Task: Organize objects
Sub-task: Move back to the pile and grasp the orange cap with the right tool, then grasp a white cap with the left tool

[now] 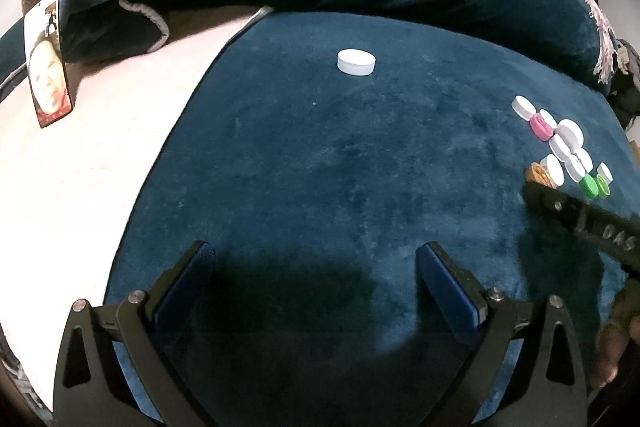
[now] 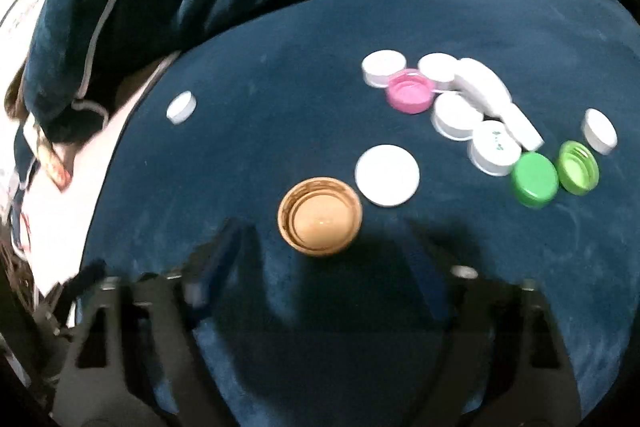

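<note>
Left wrist only: phone (image 1: 49, 61); right wrist only: orange cap (image 2: 320, 215) interior.

The right gripper (image 1: 584, 223) hides most of the orange cap (image 1: 538, 174), and the phone (image 1: 48, 61) seems blurred.

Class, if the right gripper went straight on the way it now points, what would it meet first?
Probably the orange cap, lying open side up just ahead of the right gripper and its open jaws; the flat white cap lies beyond it. Depth is uncertain.

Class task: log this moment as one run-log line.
left gripper: open, empty | right gripper: open, nearing upturned orange plastic cap | lone white round cap: apart on blue velvet cloth
</note>
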A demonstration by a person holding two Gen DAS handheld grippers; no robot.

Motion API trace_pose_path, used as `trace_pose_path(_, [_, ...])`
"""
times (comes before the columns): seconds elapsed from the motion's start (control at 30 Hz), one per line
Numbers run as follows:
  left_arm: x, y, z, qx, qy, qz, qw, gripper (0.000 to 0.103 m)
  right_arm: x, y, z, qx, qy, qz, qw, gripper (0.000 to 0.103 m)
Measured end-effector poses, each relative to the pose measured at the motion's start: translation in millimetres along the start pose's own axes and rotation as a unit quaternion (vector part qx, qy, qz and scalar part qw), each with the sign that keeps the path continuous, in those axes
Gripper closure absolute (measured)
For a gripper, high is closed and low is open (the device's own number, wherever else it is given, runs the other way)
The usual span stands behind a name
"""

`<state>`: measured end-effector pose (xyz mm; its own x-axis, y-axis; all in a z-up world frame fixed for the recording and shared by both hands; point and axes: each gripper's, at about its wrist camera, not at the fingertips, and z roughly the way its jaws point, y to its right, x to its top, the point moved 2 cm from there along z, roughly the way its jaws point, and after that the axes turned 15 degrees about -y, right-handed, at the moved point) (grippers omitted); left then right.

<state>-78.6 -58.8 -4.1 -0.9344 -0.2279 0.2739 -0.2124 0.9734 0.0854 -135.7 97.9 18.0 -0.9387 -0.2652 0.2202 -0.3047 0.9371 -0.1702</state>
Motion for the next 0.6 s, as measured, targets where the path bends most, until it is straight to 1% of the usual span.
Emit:
trace_pose_path(0.03, [-0.3,-0.3,-0.1,-0.001,-0.001,0.0,1.0,0.001,-5.6,1.4,-5.4,0.009,0.007,-0.003,1.0,0.063])
trace_pose_path(0.1, [0.6,0.8,-1.2,-0.009,-0.002,0.0,1.0,0.001,-17.1,4.6,-13.7,0.034,0.01,0.007,0.999,0.063])
trace_pose_path(0.17, [1.8,-1.1,-2.7,-0.019,0.0,-0.003,0.9998,0.001,-38.2,6.5,-26.6,0.04,0.02,0.01,0.999,0.063])
trace_pose_path(0.23, [4.1,-3.2,-4.2,-0.031,0.004,-0.011,0.9994,0.001,-55.3,8.1,-31.9,0.028,0.028,0.006,0.999,0.063])
trace_pose_path(0.3, [9.8,-4.8,-3.3,-0.039,0.006,-0.016,0.9991,0.001,-67.3,7.8,-23.3,0.012,0.018,-0.002,1.0,0.062])
trace_pose_path(0.33, [14.0,-5.8,-2.1,-0.042,0.005,-0.017,0.999,0.001,-72.8,7.2,-16.9,0.004,0.021,-0.007,1.0,0.062])
trace_pose_path(0.37, [17.6,-6.4,-1.4,-0.045,0.005,-0.018,0.9988,0.001,-74.8,5.0,-16.7,-0.006,0.032,-0.016,0.999,0.062])
trace_pose_path(0.43, [29.3,-7.9,-0.1,-0.054,0.009,-0.019,0.9983,0.001,-73.2,1.2,-15.8,-0.017,0.034,-0.027,0.999,0.061])
trace_pose_path(0.47, [37.4,-8.5,1.0,-0.055,0.013,-0.018,0.9982,0.001,-73.2,1.9,-16.5,-0.017,0.036,-0.028,0.999,0.06])
trace_pose_path(0.53, [50.4,-8.2,3.7,-0.059,0.018,-0.014,0.998,0.001,-77.0,5.0,-13.4,-0.008,0.058,-0.027,0.998,0.059])
trace_pose_path(0.6, [65.5,-7.1,9.2,-0.069,0.022,-0.006,0.9974,0.002,-80.4,5.4,-12.8,-0.009,0.069,-0.028,0.997,0.059])
